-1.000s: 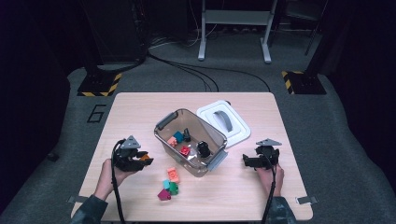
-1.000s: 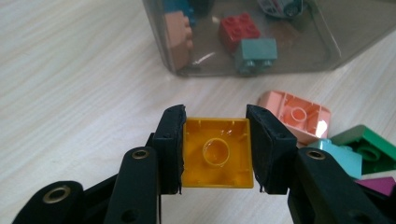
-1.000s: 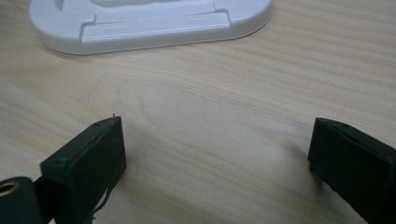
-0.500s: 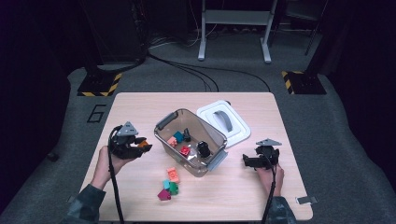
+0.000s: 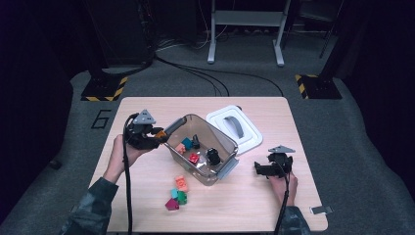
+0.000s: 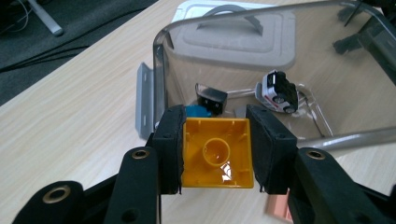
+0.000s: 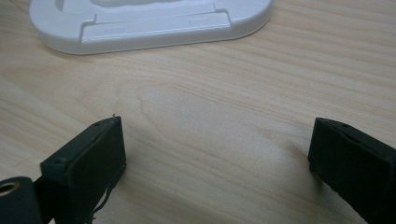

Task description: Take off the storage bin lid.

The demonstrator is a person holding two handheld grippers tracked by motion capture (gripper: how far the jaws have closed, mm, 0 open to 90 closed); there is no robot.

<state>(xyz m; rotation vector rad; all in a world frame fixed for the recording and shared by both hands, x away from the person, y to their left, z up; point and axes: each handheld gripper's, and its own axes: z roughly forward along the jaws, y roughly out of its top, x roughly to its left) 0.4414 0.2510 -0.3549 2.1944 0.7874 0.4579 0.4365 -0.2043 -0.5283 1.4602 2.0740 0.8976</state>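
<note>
My left gripper (image 6: 215,154) is shut on a yellow building brick (image 6: 217,153), hollow underside toward the camera. In the high view that left gripper (image 5: 155,135) hovers at the left rim of a clear plastic bin (image 5: 221,140) in the table's middle. The clear bin (image 6: 161,56) holds a small toy car (image 6: 278,91), a black piece (image 6: 211,97) and a blue brick (image 6: 196,111). My right gripper (image 7: 217,156) stands open just above bare wood; in the high view the right gripper (image 5: 258,170) rests at the table's right, right of the bin.
A white bin lid (image 5: 235,128) with a grey handle lies behind the bin; the white lid (image 7: 149,21) is ahead of my right gripper. Several loose bricks, orange (image 5: 181,183), green (image 5: 182,197) and magenta (image 5: 172,204), lie in front of the bin.
My left gripper has risen from the table with the yellow brick and moved right, up to the bin's left rim. The right gripper has stayed put.
</note>
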